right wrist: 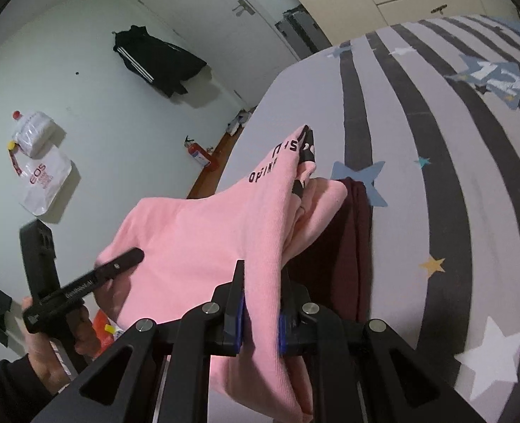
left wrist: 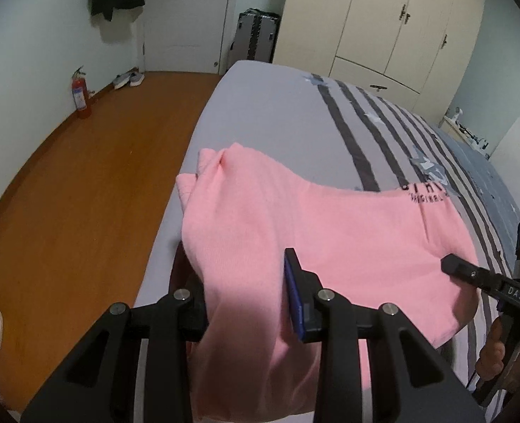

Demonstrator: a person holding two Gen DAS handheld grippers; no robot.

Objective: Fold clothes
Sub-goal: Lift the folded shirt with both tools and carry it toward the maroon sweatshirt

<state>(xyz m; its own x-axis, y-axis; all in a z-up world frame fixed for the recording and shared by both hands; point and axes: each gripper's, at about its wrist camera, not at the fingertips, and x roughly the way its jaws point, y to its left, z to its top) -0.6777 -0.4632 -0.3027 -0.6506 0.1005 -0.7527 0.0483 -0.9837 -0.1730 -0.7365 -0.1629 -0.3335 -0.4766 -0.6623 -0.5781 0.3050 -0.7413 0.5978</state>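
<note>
Both tongs gripped the pink garment above the bed: left tongs on its near-left edge, right tongs near-right, its length stretched between them.

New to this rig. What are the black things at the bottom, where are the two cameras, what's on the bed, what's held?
No robot here: a person holds a two-finger gripper in each hand, with a fisheye camera on each looking along its fingers. One picture comes from the left gripper, the other from the right gripper; each also sees the other tool at its edge. Both are clamped on a pink garment with black lettering, held up over a bed with a grey striped, star-printed cover. In the right view a dark maroon garment lies beneath the pink one.
</note>
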